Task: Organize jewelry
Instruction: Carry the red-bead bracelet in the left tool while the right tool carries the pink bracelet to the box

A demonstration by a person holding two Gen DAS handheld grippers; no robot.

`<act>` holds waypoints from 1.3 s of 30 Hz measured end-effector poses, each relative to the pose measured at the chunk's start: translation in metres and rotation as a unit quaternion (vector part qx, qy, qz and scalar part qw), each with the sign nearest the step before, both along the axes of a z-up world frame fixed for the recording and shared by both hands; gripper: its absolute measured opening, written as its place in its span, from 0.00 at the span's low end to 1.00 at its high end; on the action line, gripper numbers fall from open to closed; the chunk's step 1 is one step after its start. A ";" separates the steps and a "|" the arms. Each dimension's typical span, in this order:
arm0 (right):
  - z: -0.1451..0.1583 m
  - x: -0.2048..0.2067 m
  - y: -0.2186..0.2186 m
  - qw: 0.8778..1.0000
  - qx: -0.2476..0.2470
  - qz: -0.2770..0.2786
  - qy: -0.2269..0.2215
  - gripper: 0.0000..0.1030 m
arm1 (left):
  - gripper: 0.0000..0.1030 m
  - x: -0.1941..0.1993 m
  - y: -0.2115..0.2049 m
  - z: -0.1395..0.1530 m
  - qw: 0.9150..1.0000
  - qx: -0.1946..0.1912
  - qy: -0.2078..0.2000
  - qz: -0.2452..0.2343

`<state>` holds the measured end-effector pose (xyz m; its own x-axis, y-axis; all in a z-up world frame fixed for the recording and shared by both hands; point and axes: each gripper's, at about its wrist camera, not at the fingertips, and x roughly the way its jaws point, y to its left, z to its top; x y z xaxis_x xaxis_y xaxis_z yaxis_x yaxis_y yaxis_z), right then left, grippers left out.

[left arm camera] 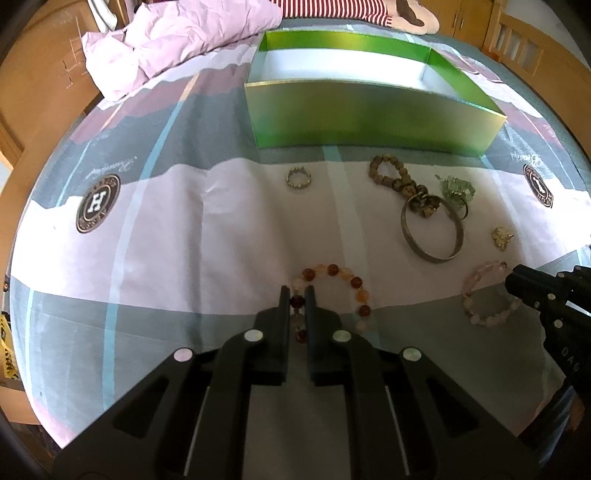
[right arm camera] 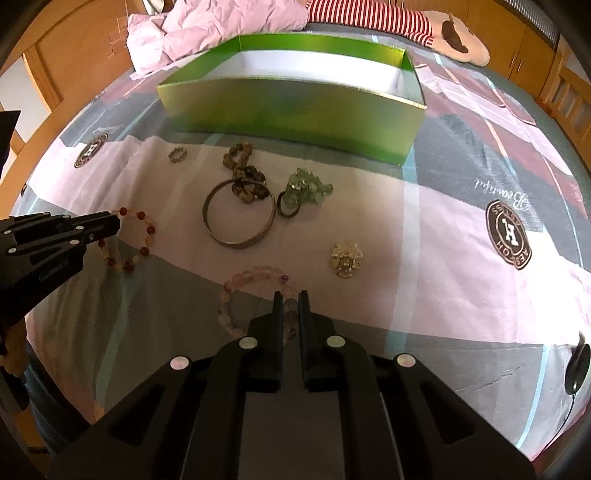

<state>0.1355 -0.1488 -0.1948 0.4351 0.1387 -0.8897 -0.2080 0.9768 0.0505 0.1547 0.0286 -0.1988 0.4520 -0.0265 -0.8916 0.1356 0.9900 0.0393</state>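
My left gripper is shut on the left side of a red and orange bead bracelet that lies on the bedsheet; it also shows in the right wrist view. My right gripper is shut on the right side of a pink bead bracelet, seen in the left wrist view too. An open green box with a white inside stands behind the jewelry. A metal bangle, a brown bead string, a green stone piece, a small ring and a gold brooch lie between.
A crumpled pink duvet lies at the back left. A striped plush toy lies behind the box. Wooden furniture surrounds the bed. A black corded object sits at the right edge.
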 end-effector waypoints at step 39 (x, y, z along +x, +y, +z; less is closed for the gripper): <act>0.155 0.061 -0.020 0.974 0.038 -0.137 -0.175 0.08 | 0.08 0.057 -0.026 0.150 0.988 -0.022 -0.144 0.055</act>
<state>0.1966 -0.1688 -0.0393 0.7395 0.0340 -0.6724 0.0422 0.9944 0.0967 0.2120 0.0028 -0.0487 0.6896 0.0016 -0.7241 0.0161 0.9997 0.0176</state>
